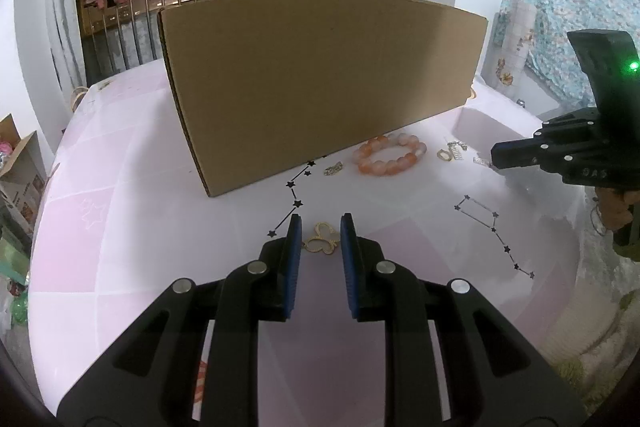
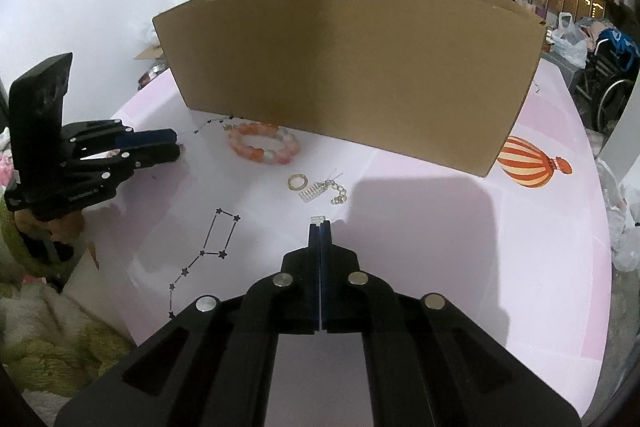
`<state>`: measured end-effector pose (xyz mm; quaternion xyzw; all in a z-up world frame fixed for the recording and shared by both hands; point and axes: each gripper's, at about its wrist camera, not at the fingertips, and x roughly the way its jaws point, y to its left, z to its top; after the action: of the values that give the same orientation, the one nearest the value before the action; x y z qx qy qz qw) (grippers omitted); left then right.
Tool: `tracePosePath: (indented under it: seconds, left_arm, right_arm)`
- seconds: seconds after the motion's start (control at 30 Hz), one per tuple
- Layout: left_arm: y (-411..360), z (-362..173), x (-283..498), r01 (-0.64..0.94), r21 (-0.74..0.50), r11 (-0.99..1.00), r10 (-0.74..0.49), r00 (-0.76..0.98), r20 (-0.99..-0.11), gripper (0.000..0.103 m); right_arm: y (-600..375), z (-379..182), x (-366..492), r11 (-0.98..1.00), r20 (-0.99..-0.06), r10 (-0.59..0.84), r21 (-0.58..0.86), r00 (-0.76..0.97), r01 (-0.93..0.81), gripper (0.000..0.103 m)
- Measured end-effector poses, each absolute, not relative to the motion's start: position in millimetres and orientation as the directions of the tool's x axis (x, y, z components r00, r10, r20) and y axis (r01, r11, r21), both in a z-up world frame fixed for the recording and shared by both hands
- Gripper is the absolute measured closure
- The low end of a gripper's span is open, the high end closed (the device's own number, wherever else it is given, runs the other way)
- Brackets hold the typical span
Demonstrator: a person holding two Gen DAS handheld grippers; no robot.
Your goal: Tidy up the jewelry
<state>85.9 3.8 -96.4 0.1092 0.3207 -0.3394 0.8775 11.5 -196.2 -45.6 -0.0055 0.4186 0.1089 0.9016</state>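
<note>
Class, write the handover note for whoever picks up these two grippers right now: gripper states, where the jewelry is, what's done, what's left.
Left gripper: part open, pads either side of the gold butterfly piece; contact unclear.
Right gripper: shut on a small silver piece.
On the table: bead bracelet, gold ring, silver clip with chain, all in front of the cardboard box.
Done: nothing visibly put away.
Left: every piece.
</note>
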Motion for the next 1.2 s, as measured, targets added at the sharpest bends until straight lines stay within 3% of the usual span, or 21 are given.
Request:
tracePosePath:
  seconds: [0.27, 0.4, 0.67, 0.8, 1.2]
  left_arm:
    - [6, -96, 86, 0.67, -0.031, 0.742, -0.532, 0.559, -0.636, 0.085]
    - [6, -96, 86, 0.669, -0.032, 0.742, -0.532, 0.559, -0.636, 0.085]
    - [6, -96, 86, 0.67, -0.032, 0.741, -0.532, 0.558, -0.636, 0.085]
    - [6, -96, 87, 0.674, -0.032, 0.738, -0.536, 0.556, -0.635, 0.085]
    - [10, -94, 87, 0.685, -0.041, 0.727, -0.556, 0.552, -0.621, 0.085]
  right_arm:
    - [-196, -38, 11, 0.977, -0.746, 0.183, 0.064, 0.641, -0.204, 0.103]
    - [-189, -44, 20, 0.973, -0.765, 0.167, 0.024, 0.623, -0.23, 0.092]
    - [-190, -50, 27, 0.966, -0.779, 0.171, 0.012, 0.604, -0.259, 0.093]
    - [-188, -49, 27, 0.961, -0.781, 0.179, 0.008, 0.598, -0.277, 0.098]
    - [-196, -44, 20, 0.968, -0.748, 0.22, 0.087, 0.626, -0.235, 0.099]
